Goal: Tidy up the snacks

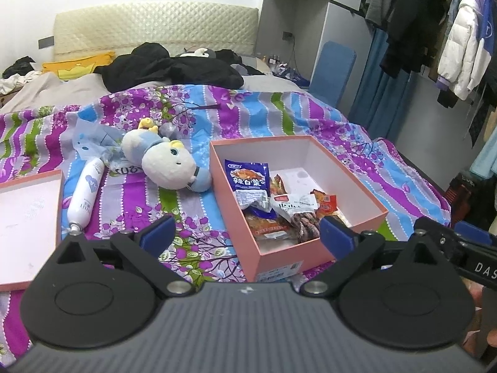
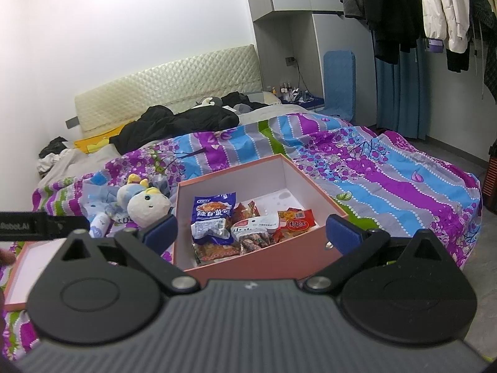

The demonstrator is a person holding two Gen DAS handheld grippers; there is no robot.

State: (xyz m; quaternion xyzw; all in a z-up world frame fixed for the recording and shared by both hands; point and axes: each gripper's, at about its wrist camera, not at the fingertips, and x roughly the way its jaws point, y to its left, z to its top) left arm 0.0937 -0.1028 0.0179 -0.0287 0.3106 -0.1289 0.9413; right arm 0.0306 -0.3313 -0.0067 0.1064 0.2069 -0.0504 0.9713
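Note:
A pink open box (image 1: 281, 259) (image 2: 248, 264) sits on the flowered bedspread and holds several snack packets. Among them are a blue packet (image 1: 248, 178) (image 2: 212, 214), a white-labelled one (image 1: 293, 203) (image 2: 254, 227) and a red-orange one (image 1: 326, 203) (image 2: 295, 222). My left gripper (image 1: 245, 233) is open, hovering just in front of the box's near left corner, nothing between its blue pads. My right gripper (image 2: 251, 233) is open too, held before the box's near wall. The box lid (image 1: 28, 223) (image 2: 31, 267) lies upturned at the left.
A plush toy (image 1: 164, 161) (image 2: 146, 205) and a white bottle (image 1: 85, 194) (image 2: 99, 222) lie left of the box, with crumpled wrapping behind. Black clothes (image 1: 174, 70) lie heaped near the headboard. Hanging coats (image 1: 459, 31) and a wardrobe stand at the right; the bed's edge falls off there.

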